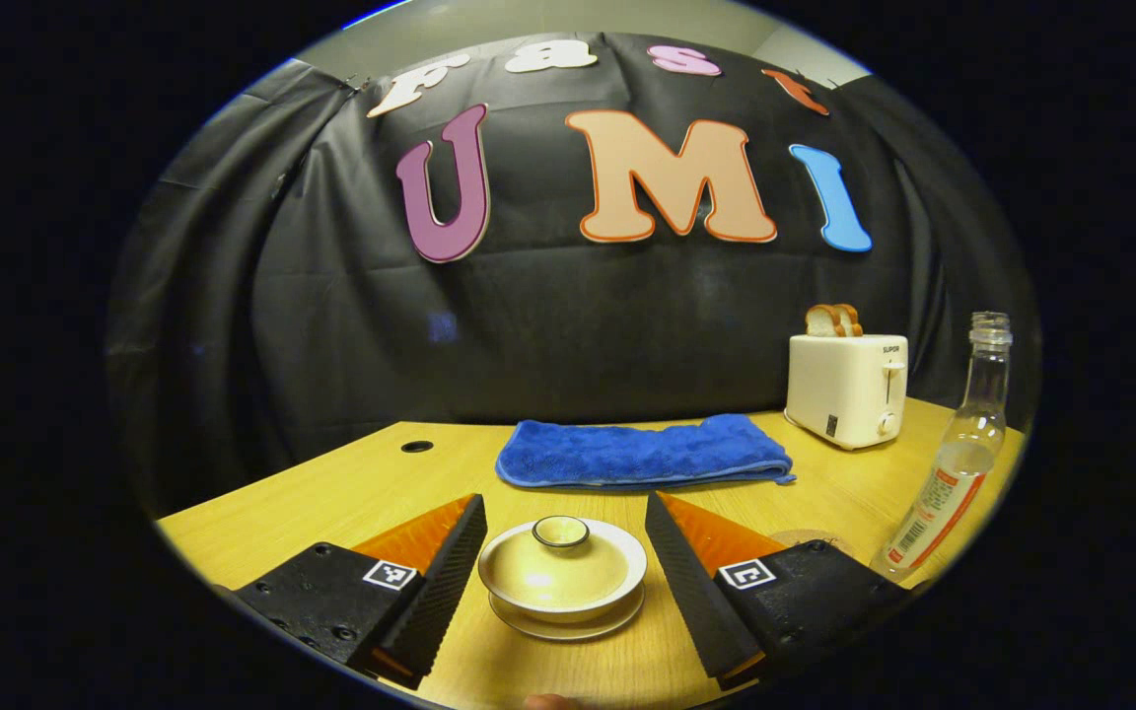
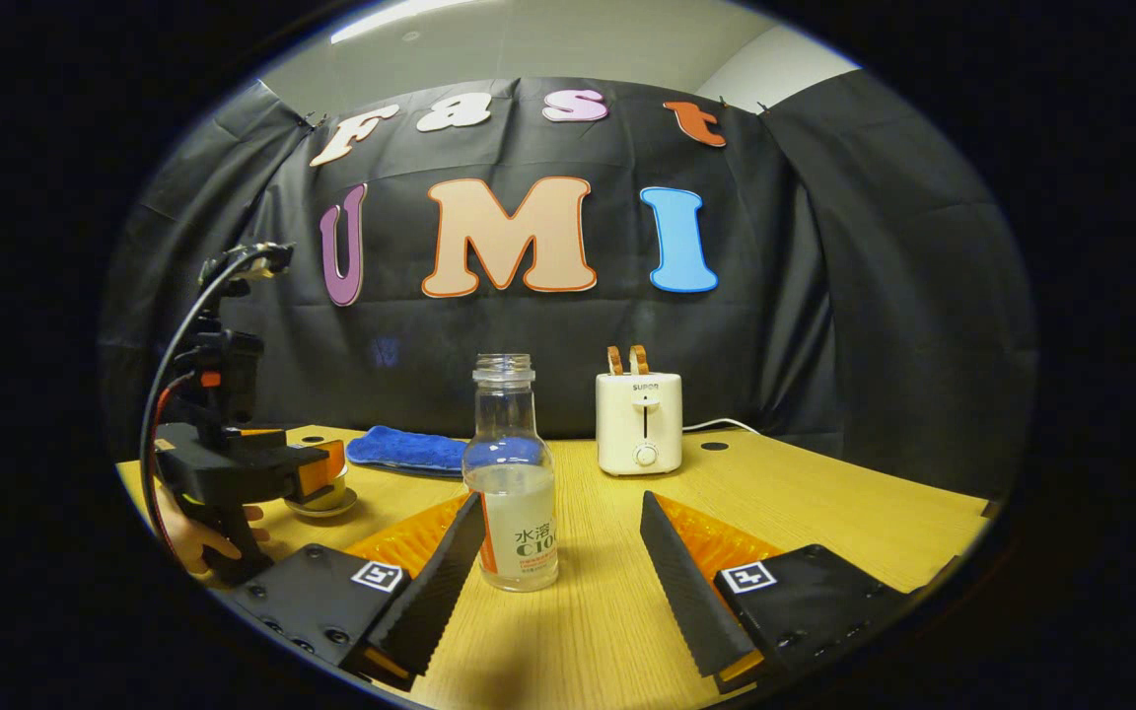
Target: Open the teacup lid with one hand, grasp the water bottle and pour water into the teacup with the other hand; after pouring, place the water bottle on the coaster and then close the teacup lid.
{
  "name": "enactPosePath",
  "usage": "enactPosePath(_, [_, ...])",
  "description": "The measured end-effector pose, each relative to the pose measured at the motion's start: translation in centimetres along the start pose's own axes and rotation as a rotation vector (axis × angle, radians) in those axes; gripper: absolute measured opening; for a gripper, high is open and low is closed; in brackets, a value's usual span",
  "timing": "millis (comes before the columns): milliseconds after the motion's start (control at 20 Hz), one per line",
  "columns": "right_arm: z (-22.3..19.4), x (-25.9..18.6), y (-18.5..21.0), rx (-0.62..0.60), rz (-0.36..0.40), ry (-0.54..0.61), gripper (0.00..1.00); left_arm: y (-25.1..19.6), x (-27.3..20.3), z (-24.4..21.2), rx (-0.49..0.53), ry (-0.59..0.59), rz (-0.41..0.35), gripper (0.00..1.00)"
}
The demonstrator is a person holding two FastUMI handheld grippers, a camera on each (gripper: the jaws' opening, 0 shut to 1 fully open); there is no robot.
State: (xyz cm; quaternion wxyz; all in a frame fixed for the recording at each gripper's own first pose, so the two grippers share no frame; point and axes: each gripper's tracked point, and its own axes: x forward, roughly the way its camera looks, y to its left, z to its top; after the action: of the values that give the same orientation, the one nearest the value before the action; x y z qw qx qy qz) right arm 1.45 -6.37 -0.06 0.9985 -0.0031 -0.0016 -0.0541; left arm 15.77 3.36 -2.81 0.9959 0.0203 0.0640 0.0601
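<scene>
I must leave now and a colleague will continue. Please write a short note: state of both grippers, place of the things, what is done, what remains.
Left gripper: open, fingers either side of the cream lidded teacup on its saucer, not touching.
Right gripper: open, the clear uncapped water bottle stands upright between its fingers, near the left one; not gripped.
Round coaster lies on the wooden table beside the bottle.
Done: nothing; lid is on.
Left: lift lid, grasp bottle, pour, bottle on coaster, close lid.
</scene>
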Motion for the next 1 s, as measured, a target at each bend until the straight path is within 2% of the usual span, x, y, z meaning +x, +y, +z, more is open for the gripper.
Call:
enactPosePath(150, [0.0, 0.0, 0.0, 0.000, 0.000, 0.000, 1.00, 0.1, 1.0, -0.7, 0.011, 0.058, -0.003, 0.95])
enactPosePath(350, [0.0, 0.1, 0.0, 0.000, 0.005, 0.000, 1.00, 0.4, 1.4, -0.8, 0.039, 0.061, 0.017, 0.95])
enactPosePath(550, [0.0, 0.2, -0.1, 0.000, 0.004, 0.001, 1.00, 0.2, 1.7, -0.9, 0.052, 0.071, 0.001, 0.93])
enactPosePath(600, [0.1, 0.2, -0.1, 0.000, 0.004, 0.001, 0.96, 0.2, 1.7, -1.0, 0.055, 0.073, -0.005, 0.89])
enactPosePath(650, [0.0, 0.1, -0.1, 0.000, 0.004, 0.001, 1.00, 0.2, 1.7, -1.0, 0.054, 0.070, -0.004, 0.84])
enactPosePath(700, [0.0, 0.1, -0.1, 0.000, 0.004, 0.000, 0.96, 0.3, 1.7, -1.0, 0.056, 0.070, 0.000, 0.72])
enactPosePath(750, [0.0, 0.2, 0.0, 0.000, 0.004, 0.001, 0.96, 0.3, 1.7, -0.9, 0.056, 0.069, 0.000, 0.70])
enactPosePath(800, [0.1, 0.1, 0.0, 0.000, 0.004, 0.000, 1.00, 0.4, 1.7, -0.9, 0.055, 0.066, 0.001, 0.57])
enactPosePath(850, [0.0, 0.1, 0.0, 0.000, 0.005, 0.001, 1.00, 0.6, 1.7, -0.8, 0.055, 0.062, 0.006, 0.55])
enactPosePath(900, [0.0, 0.1, -0.1, 0.000, 0.005, 0.001, 1.00, 0.8, 1.7, -0.7, 0.050, 0.053, 0.012, 0.46])
enactPosePath(1000, [0.1, 0.2, -0.1, 0.000, 0.005, 0.001, 0.96, 0.6, 1.7, -0.7, 0.042, 0.049, -0.001, 0.35])
